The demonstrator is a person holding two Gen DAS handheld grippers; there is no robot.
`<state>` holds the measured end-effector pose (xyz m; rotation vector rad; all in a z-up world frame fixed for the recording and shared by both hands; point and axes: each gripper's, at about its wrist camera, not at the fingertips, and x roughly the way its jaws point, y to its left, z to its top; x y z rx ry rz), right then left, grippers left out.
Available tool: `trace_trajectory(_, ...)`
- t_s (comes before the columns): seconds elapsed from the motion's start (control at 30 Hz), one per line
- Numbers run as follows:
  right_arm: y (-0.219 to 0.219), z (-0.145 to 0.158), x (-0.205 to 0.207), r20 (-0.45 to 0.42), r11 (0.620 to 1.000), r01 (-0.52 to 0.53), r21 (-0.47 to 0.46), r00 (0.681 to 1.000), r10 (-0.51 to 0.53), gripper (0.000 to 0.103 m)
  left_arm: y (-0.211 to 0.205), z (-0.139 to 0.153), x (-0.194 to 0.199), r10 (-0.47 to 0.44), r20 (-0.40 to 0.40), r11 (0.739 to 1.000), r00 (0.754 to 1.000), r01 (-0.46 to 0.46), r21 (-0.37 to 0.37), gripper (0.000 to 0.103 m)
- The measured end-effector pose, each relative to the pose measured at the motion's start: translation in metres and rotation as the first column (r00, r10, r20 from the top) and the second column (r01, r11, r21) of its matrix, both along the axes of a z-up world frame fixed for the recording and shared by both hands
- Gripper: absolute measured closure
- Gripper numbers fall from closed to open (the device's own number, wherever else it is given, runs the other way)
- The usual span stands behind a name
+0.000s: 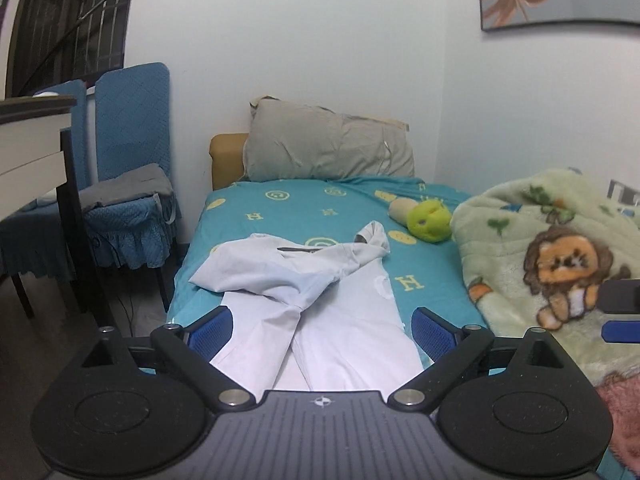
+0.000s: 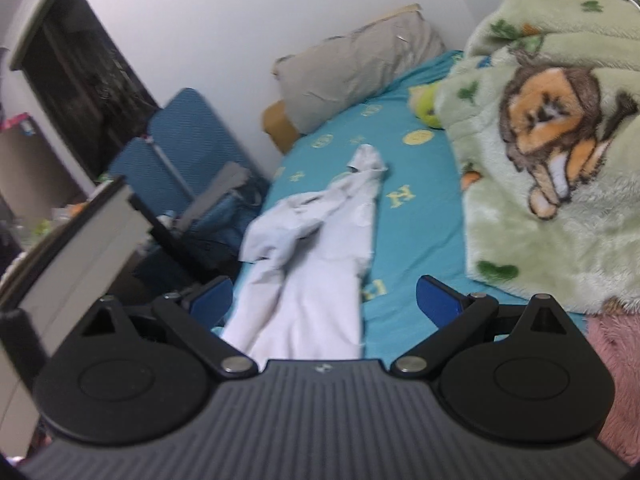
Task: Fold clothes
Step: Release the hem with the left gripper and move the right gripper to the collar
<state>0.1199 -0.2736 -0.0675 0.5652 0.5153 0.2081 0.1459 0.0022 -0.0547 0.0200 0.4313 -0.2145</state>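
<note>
A white garment (image 1: pixel 320 312) is lying crumpled down the middle of the bed (image 1: pixel 280 208), its sleeves crossing over its body; it is looking soft, light and floppy, so it is likely sagging wherever a claw lifts it, and an outer edge or a sleeve end is looking like the best place to pinch. The left claw (image 1: pixel 322 326) and right claw (image 2: pixel 324 300) are both hanging wide apart over its near end, holding nothing. A fluffy lion blanket (image 1: pixel 552 264) is crowding the right side, and a green toy (image 1: pixel 429 221) and a pillow (image 1: pixel 328 144) are sitting farther up.
</note>
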Motion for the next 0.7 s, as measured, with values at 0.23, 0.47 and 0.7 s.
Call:
trace_trajectory(0.23,0.033,0.020,0.059,-0.016,0.996,-0.086,-0.029,0.996,0.086,0.004,0.030,-0.006,0.009,0.016,-0.007,0.997,1.000,-0.016,-0.069,0.006)
trace_trajectory(0.47,0.095,0.021,0.193,0.006,0.968,-0.210,-0.134,0.977,0.213,0.006,0.060,-0.018,0.025,0.044,-0.026,0.988,0.999,-0.047,-0.146,0.006)
trace_trajectory(0.7,0.146,-0.029,0.338,-0.038,0.955,-0.220,-0.198,0.976,0.217,0.025,0.085,-0.041,0.057,0.083,-0.065,0.977,0.994,-0.094,-0.190,0.006)
